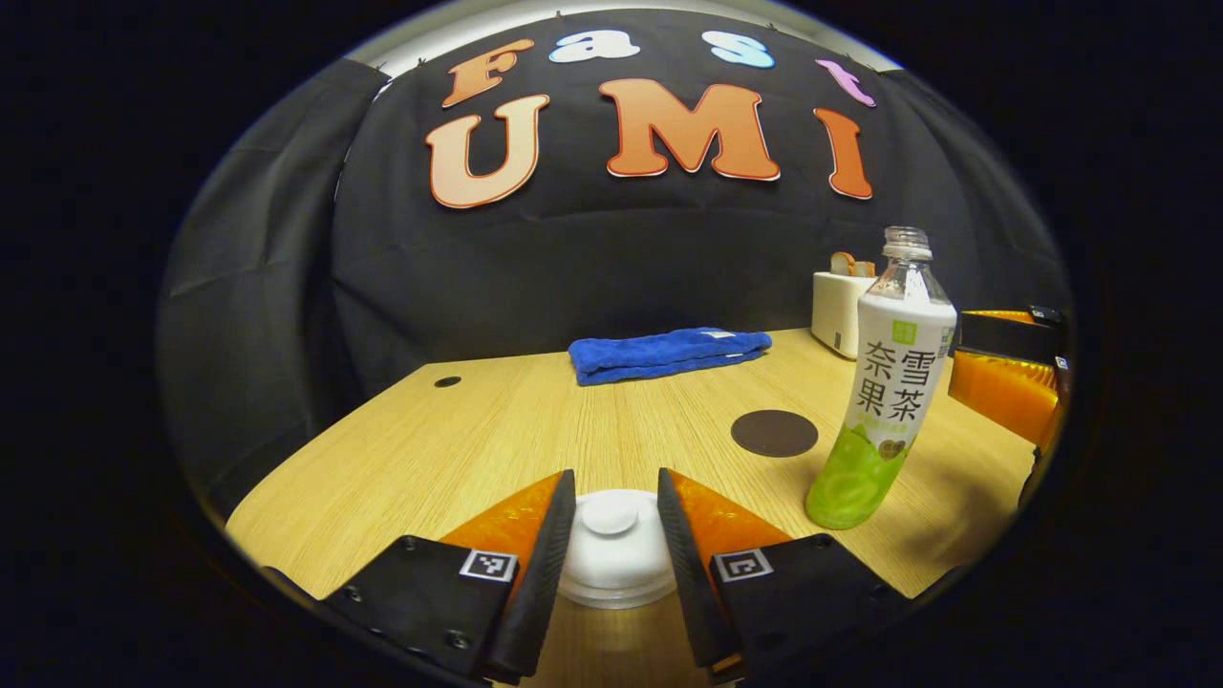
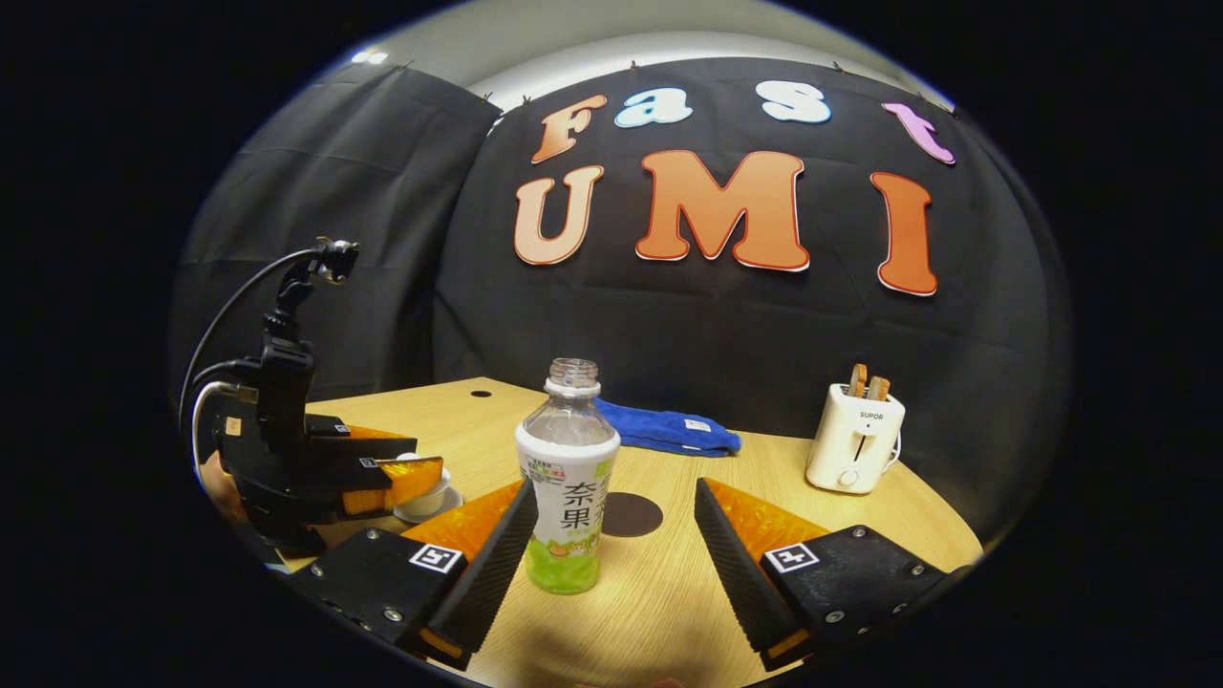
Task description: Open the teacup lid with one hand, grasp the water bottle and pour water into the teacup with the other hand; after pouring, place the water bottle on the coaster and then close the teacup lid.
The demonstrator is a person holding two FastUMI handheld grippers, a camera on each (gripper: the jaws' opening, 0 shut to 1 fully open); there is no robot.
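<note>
Your left gripper (image 1: 611, 535) straddled white domed teacup lid (image 1: 611, 545), fingers apart, contact unclear. Right gripper (image 2: 611, 545) open around uncapped clear plastic water bottle (image 2: 568, 478), not touching. Bottle light, squashy: grip labelled waist. Round dark coaster (image 2: 631, 514) behind.

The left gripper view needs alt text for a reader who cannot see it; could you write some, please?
The left gripper hangs open around a white teacup lid on a wooden table. An uncapped water bottle stands to the right, beside a dark coaster.
</note>
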